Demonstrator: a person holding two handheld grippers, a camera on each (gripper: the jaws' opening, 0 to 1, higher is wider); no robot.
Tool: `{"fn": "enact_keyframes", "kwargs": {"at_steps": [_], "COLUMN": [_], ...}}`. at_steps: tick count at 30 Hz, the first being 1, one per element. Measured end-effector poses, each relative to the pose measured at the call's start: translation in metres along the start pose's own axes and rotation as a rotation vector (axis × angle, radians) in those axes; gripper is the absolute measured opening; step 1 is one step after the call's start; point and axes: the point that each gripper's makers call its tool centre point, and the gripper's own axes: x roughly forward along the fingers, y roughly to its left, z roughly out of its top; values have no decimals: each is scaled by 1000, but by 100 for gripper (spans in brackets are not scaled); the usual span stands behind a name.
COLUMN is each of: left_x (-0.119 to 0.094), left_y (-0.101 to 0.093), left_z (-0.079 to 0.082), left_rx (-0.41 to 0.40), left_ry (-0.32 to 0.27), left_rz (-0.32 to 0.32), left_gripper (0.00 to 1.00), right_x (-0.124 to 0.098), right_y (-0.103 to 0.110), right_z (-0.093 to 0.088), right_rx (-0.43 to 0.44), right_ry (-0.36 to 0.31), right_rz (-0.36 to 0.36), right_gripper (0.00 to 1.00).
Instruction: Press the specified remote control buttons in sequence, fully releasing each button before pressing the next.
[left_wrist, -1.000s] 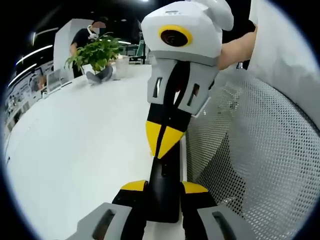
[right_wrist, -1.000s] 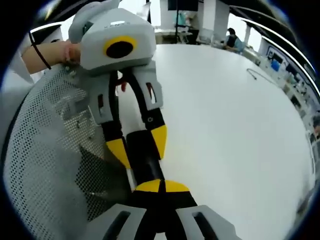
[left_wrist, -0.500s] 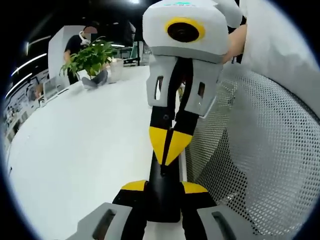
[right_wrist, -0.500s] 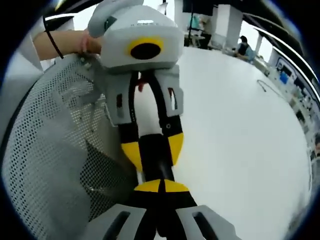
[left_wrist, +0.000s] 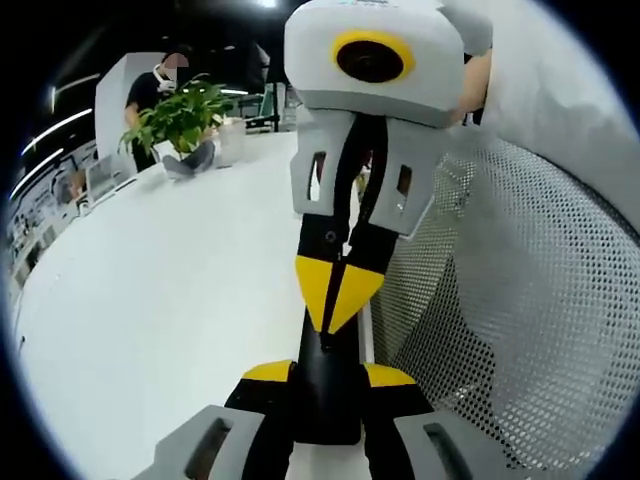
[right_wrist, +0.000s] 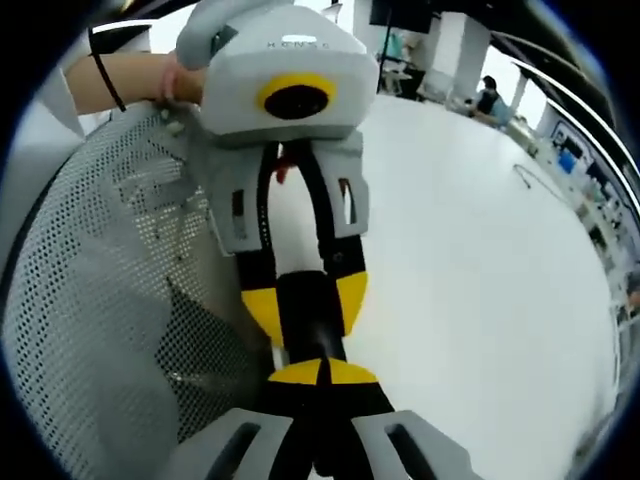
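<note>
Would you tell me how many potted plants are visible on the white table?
1: a leafy potted plant at the far end of the white table, in the left gripper view. Others may be hidden behind the grippers.

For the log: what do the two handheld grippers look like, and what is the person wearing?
Both the left gripper and right gripper have light grey moulded bodies with slotted side plates, black arms and yellow-tipped black jaws, and a yellow ring on the grey head. The person wears a white sleeve, and a thin dark band circles the wrist behind the left gripper.
</note>
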Motion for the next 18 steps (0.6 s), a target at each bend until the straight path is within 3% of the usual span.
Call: {"fn": "enact_keyframes", "kwargs": {"at_steps": [2,8,12,18], "left_x": [0,0,0,0], "left_y": [0,0,0,0], "left_z": [0,0,0,0], "left_rx": [0,0,0,2], "left_ry": [1,1,3,5], "left_rz": [1,0,-1,1], "left_gripper": [24,24,24,24], "right_x": [0,2,3,5], "right_y": [4,3,4,0], "right_z": [2,2,2,4], "right_rx": [11,-3,-69,-66], "right_ry": [-13,2,23,24], "right_rz": [22,11,-4,-7], "right_gripper": [0,0,0,0]}}
